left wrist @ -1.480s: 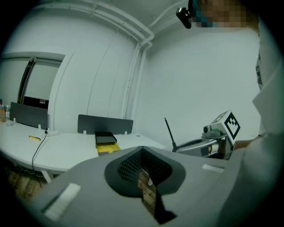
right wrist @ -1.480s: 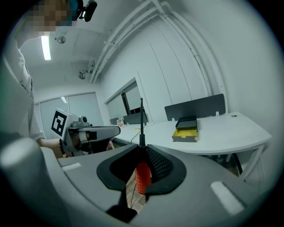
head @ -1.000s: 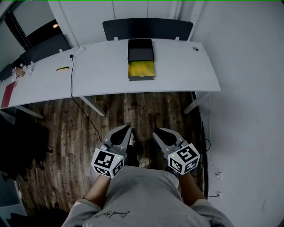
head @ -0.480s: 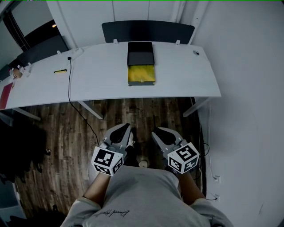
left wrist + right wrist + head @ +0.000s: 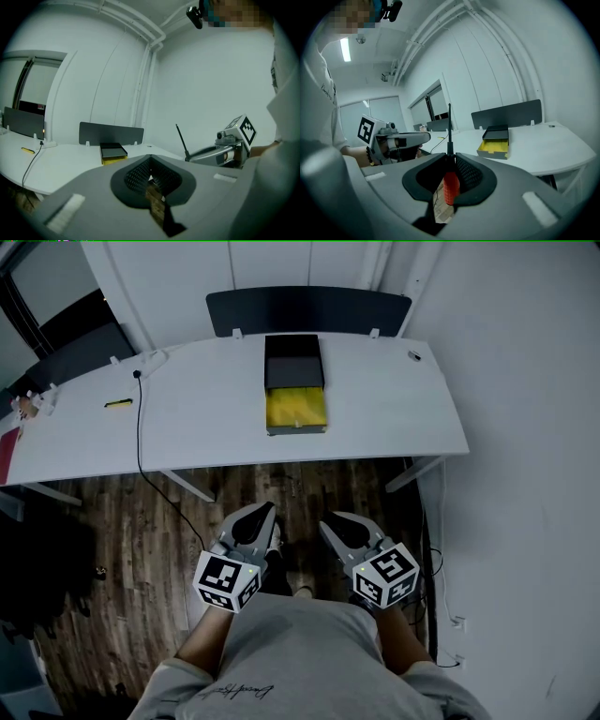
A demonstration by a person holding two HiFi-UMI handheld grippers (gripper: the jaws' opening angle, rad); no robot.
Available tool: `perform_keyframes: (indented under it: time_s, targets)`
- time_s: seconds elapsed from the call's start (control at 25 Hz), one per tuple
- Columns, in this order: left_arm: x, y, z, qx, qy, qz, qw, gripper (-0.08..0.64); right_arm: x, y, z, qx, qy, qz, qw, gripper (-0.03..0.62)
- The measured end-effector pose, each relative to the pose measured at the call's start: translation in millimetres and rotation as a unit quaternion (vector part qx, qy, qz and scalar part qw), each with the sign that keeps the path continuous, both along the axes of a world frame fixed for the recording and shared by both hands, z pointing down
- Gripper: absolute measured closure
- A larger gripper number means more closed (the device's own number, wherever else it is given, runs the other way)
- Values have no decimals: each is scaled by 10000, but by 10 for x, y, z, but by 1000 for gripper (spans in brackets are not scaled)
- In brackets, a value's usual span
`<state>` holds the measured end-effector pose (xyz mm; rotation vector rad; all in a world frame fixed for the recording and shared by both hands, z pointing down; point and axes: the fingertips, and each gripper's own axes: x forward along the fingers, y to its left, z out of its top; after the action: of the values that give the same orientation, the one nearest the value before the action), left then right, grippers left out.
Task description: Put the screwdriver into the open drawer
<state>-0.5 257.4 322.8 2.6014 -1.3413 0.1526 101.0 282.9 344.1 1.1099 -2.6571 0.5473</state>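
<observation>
My right gripper [image 5: 450,161] is shut on a screwdriver: its red handle [image 5: 451,187] sits between the pads and its thin black shaft [image 5: 449,129] sticks out past the tips. My left gripper [image 5: 150,161] is shut with nothing in it. In the head view both grippers, left [image 5: 255,521] and right [image 5: 342,526], hang side by side over the wooden floor, well short of the table. The black box with its yellow drawer [image 5: 295,409] pulled open stands at the middle of the white table [image 5: 394,418]. The drawer [image 5: 493,147] also shows ahead in the right gripper view.
A black cable [image 5: 141,427] runs across the table's left part and down to the floor. A small yellow item [image 5: 117,403] lies far left, a small dark object [image 5: 413,355] far right. A dark panel [image 5: 309,310] stands behind the table, a white wall on the right.
The table and drawer have come lower and nearer in the head view as the person moves towards them. Both grippers keep their place in the view and their jaws have not changed.
</observation>
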Motion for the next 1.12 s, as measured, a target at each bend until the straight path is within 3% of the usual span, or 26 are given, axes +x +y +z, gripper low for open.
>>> perform_keyframes:
  time_s: [1.12]
  targets:
    - [-148,-1522,147,-291,87,180,9994,559,-248,-1477,132,-313,95,2,9995,512]
